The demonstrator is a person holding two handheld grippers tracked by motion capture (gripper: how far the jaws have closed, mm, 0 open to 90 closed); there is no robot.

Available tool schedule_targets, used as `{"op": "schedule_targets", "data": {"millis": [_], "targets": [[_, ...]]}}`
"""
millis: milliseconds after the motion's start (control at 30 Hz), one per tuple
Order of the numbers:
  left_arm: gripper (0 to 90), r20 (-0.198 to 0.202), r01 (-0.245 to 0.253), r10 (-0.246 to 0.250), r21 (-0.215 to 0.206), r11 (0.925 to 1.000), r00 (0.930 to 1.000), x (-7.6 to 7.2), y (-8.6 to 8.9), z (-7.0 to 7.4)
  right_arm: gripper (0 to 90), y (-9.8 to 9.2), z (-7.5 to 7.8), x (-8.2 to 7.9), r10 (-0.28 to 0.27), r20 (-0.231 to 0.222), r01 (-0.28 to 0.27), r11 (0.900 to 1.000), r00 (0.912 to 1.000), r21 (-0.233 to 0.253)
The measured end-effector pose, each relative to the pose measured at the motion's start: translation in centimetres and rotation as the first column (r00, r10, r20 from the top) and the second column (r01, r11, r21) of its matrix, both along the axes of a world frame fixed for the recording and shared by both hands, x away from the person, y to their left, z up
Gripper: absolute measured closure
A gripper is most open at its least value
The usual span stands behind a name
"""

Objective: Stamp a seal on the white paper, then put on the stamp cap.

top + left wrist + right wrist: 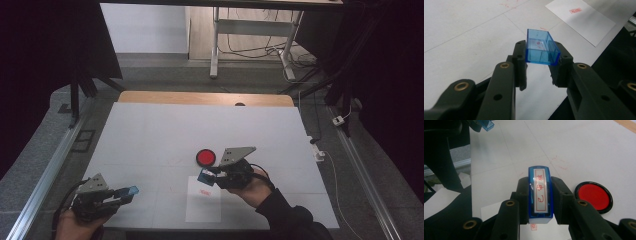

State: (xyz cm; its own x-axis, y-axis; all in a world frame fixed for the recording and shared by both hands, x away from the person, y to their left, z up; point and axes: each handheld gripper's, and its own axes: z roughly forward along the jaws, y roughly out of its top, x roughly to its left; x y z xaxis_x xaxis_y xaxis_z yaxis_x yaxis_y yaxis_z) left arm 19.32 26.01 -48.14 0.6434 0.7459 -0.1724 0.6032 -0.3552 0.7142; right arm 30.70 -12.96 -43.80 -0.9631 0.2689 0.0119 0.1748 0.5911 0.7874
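My left gripper (541,53) is shut on a clear blue stamp cap (541,47), held just above the table at the front left; the cap (131,190) juts from that gripper (127,192) in the high view. My right gripper (540,195) is shut on a blue stamp (540,192) whose label with red characters faces up. That stamp (205,176) hovers over the top of a white paper sheet (203,202) bearing a red imprint (203,192). A round red ink pad (205,158) lies just beyond the right gripper (207,177).
The white table cover (165,130) ends at a wooden strip (205,98) at the far side. Rails run along both sides of the table. A desk frame and cables stand on the floor behind.
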Motion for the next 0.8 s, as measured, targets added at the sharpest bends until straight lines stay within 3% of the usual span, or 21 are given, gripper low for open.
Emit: {"op": "schedule_targets", "data": {"millis": [333,667,800], "targets": [[68.4,0.0,0.006,-0.006,0.002,1.0,1.0,-0.01,-0.06,-0.02,70.1,-0.34,0.91,-0.28,0.003,0.001,-0.003,0.999,1.0,0.038],[68.4,-0.003,0.014,-0.014,0.011,0.9998,0.9999,0.03,-0.19,-0.01,70.1,-0.42,0.87,-0.27,0.005,-0.002,-0.005,0.999,1.0,0.036],[68.4,-0.009,0.017,-0.017,-0.009,0.9998,0.9998,0.15,0.02,0.0,70.1,-0.42,0.96,-0.19,0.007,0.001,-0.008,0.999,1.0,0.044]]}}
